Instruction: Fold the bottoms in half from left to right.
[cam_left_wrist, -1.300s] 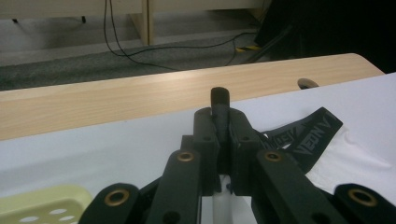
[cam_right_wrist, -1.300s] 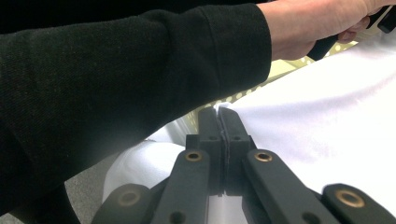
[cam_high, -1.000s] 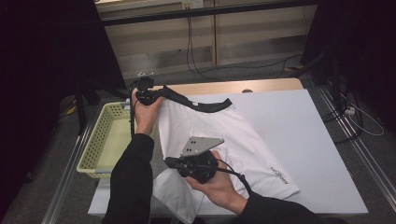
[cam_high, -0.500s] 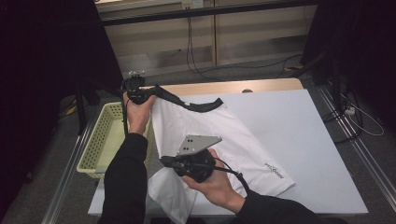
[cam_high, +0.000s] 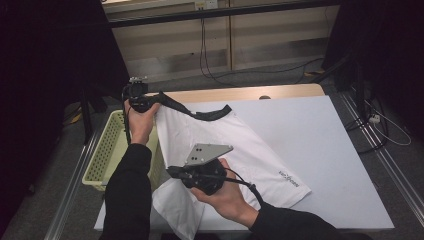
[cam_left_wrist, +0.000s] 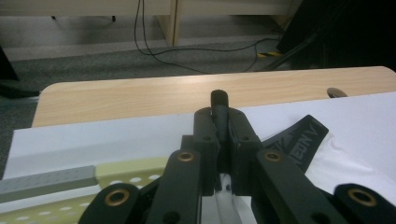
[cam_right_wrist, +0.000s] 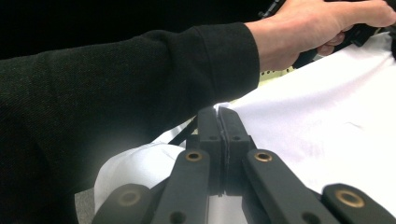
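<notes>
A white T-shirt (cam_high: 240, 145) with a black collar band (cam_high: 200, 114) lies spread on the white table (cam_high: 320, 145). At the table's back left, my left gripper (cam_high: 156, 98) is shut on the black band and holds that edge lifted. In the left gripper view the band (cam_left_wrist: 299, 139) runs off to the right, and a stub of it pokes out above the closed left gripper (cam_left_wrist: 220, 117). Near the front left, my right gripper (cam_high: 171, 171) is shut on a fold of the shirt's white cloth. The right gripper (cam_right_wrist: 218, 117) has its jaws pressed together over that white cloth (cam_right_wrist: 327, 116).
A pale yellow perforated basket (cam_high: 106, 150) stands against the table's left edge, under the left forearm. A bare wooden strip (cam_high: 250, 93) runs along the table's far edge. Cables lie on the floor beyond. The person's black sleeve (cam_right_wrist: 116, 79) crosses the right gripper view.
My left gripper has moved left with the black band, drawing the shirt's upper edge toward the basket. The right gripper has shifted slightly left, still holding the cloth.
</notes>
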